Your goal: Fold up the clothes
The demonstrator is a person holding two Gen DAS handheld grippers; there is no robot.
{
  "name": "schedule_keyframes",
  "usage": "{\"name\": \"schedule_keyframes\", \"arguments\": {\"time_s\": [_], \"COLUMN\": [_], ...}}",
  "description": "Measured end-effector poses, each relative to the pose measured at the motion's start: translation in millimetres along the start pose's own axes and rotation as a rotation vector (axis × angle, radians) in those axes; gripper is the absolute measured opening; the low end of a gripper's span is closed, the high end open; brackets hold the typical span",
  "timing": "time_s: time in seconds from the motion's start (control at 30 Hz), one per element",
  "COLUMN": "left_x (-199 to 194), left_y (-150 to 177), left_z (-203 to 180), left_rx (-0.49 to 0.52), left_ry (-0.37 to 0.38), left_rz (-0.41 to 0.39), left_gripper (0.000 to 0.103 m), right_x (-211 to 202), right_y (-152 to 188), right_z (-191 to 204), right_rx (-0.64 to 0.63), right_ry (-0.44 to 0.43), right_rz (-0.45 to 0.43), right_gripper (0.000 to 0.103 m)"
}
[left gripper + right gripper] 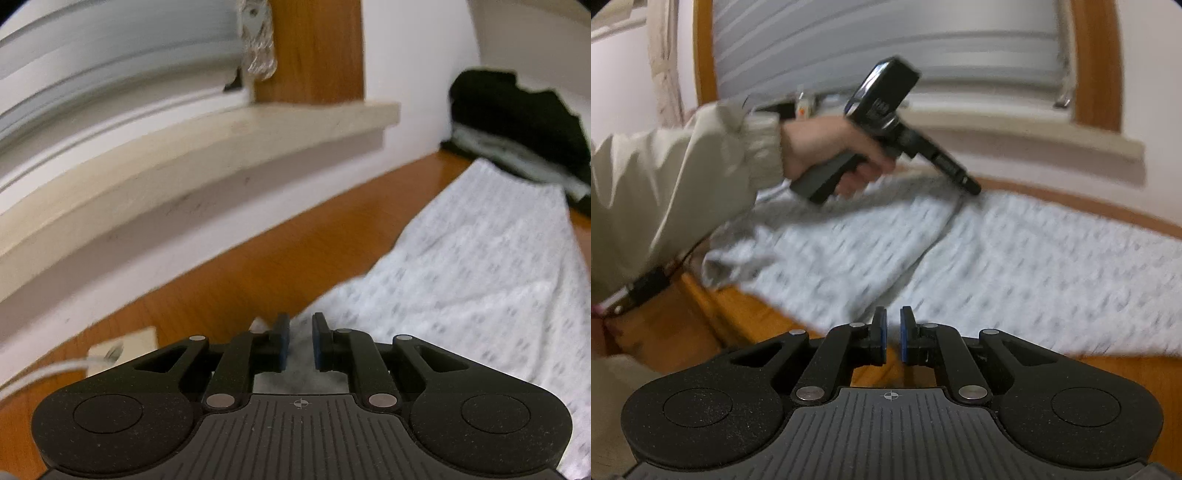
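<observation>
A white garment with small grey marks [480, 258] lies spread over the wooden table [258, 266]. My left gripper [298, 321] is shut on a fold of its edge, and grey-white cloth shows between the pads. The right wrist view shows that left gripper [973, 188], held by a hand, at the garment's [1034, 258] far side with cloth drawn up to its tip. A crease runs from there down to my right gripper [893, 314], which is shut on the garment's near edge over the table [757, 321].
A pile of dark and pale clothes [517, 122] sits at the far right against the wall. A cream windowsill [184, 155] juts out above the table's back. A white cable and a wall plate [122, 347] lie left. A beige sleeve [665, 177] crosses the left.
</observation>
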State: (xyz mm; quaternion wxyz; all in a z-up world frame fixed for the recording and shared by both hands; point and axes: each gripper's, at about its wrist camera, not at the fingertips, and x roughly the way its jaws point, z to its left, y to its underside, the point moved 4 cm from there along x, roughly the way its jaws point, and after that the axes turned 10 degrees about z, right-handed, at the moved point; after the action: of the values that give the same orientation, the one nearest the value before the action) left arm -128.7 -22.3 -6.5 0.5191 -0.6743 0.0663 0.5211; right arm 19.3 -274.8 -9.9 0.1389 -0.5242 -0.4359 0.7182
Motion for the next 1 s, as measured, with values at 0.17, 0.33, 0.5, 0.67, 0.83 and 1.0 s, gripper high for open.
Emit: {"name": "schedule_keyframes", "arguments": {"time_s": [0.17, 0.33, 0.5, 0.67, 0.83, 1.0], "left_x": [15, 27, 30, 24, 27, 56], "left_y": [-13, -20, -22, -37, -58, -66], "left_z": [-15, -15, -8, -15, -48, -78], "left_rx": [0.042, 0.018, 0.024, 0.010, 0.052, 0.127], "left_ry": [0.024, 0.031, -0.023, 0.005, 0.110, 0.117], "left_rz": [0.019, 0.037, 0.036, 0.049, 0.019, 0.075], "left_gripper": [0.014, 0.014, 0.014, 0.013, 0.015, 0.015], "right_x": [15, 12, -3, -9, -3, 10], "right_y": [-8, 17, 37, 26, 9, 17], "right_z": [-20, -26, 2, -6, -46, -81], "right_rx": [0.033, 0.073, 0.052, 0.055, 0.128, 0.214], "right_ry": [0.116, 0.147, 0.163, 0.131, 0.214, 0.300], "right_rz": [-0.021, -0.016, -0.041, -0.045, -0.090, -0.024], "right_gripper": [0.010, 0.009, 0.009, 0.010, 0.015, 0.015]}}
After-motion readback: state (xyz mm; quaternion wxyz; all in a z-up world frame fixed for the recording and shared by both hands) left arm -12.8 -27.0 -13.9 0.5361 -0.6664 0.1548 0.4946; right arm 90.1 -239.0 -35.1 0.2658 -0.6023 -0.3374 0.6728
